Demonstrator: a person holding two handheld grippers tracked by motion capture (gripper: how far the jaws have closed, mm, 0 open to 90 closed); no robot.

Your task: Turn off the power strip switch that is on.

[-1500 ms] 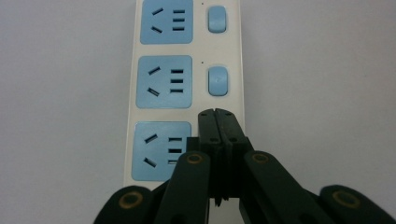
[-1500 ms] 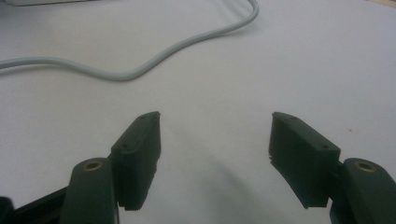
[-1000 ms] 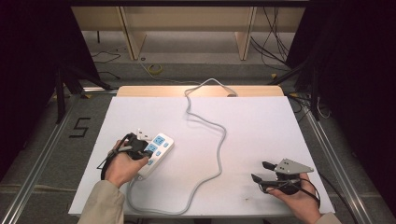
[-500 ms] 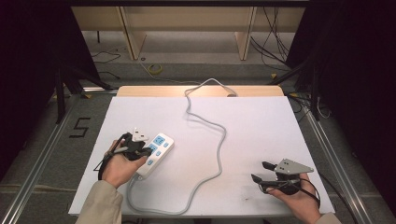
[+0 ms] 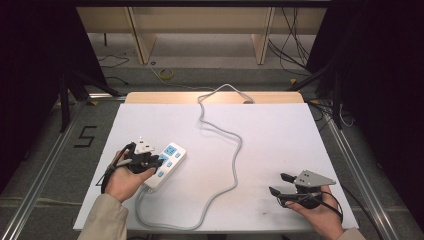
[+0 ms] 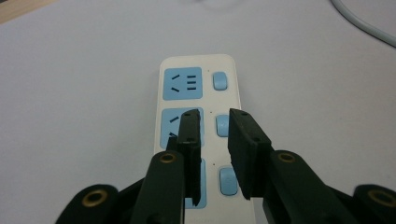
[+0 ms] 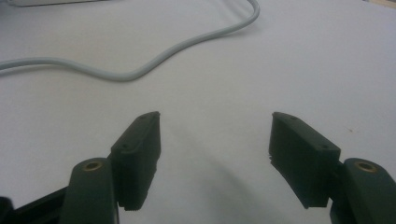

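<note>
I hold my left gripper [image 6: 214, 140] over the power strip [image 5: 164, 165] near the table's [image 5: 280, 130] front left corner, jaws nearly closed with a narrow gap and grasping nothing, tips by the middle switch [image 6: 223, 125]. I judge pressing that switch comes next, needing a small, steady downward push. My right gripper [image 5: 284, 184] rests wide open near the front right corner.

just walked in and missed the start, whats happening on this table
A person holds a gripper in each hand at a white table. The left gripper hovers over a white power strip with blue sockets and switches, its fingers nearly closed above the middle switch, gripping nothing. The strip's grey cable snakes across the table. The right gripper sits open and idle near the right edge.
</note>
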